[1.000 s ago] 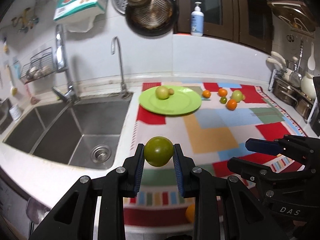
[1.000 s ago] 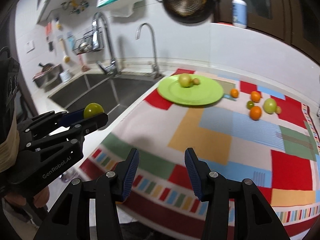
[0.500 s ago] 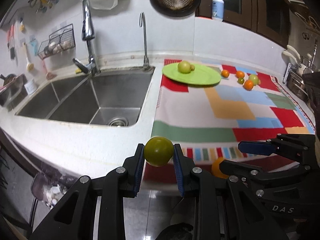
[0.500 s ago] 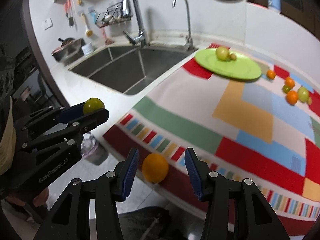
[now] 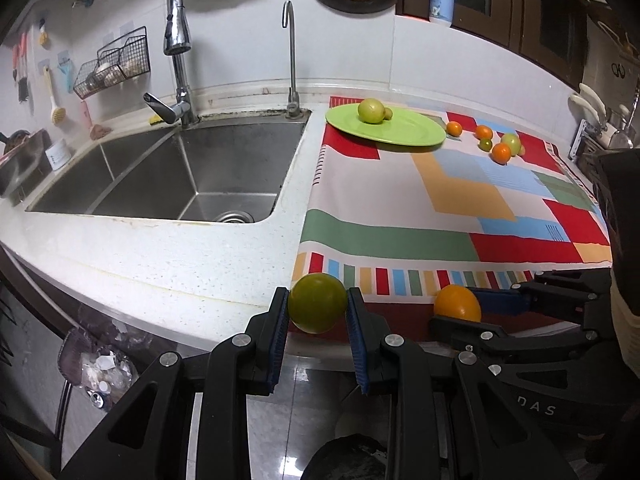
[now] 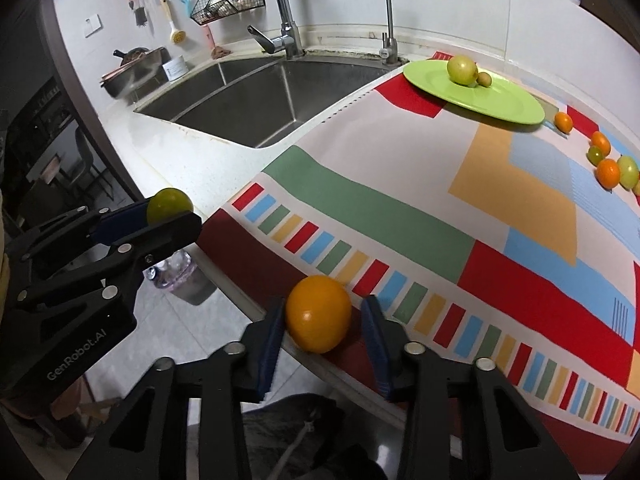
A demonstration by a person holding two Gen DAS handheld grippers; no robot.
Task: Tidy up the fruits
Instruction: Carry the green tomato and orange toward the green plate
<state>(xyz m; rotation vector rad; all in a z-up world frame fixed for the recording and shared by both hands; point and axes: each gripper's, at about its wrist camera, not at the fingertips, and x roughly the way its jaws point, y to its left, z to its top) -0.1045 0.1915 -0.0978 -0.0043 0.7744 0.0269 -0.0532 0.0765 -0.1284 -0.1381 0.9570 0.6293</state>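
My left gripper (image 5: 318, 312) is shut on a green fruit (image 5: 317, 303), held in the air just off the counter's front edge; the fruit also shows in the right wrist view (image 6: 169, 204). My right gripper (image 6: 322, 326) is open around an orange fruit (image 6: 319, 313); its left pad touches it and there is a gap at the right pad. The orange fruit also shows in the left wrist view (image 5: 457, 303). A green plate (image 5: 404, 130) at the cloth's far end carries a yellow-green fruit (image 5: 370, 110) and a small brownish one (image 5: 387, 113). Several small orange and green fruits (image 5: 501, 152) lie to its right.
A patchwork cloth (image 5: 440, 208) covers the counter. A steel double sink (image 5: 224, 168) with two taps lies to the left. A dish rack (image 5: 608, 136) stands at the far right. The floor and a bag of rubbish (image 5: 100, 368) lie below the counter edge.
Both grippers have pulled back and down past the counter's front edge. The orange fruit has come to sit between my right gripper's fingers. The left grip on the green fruit is unchanged.
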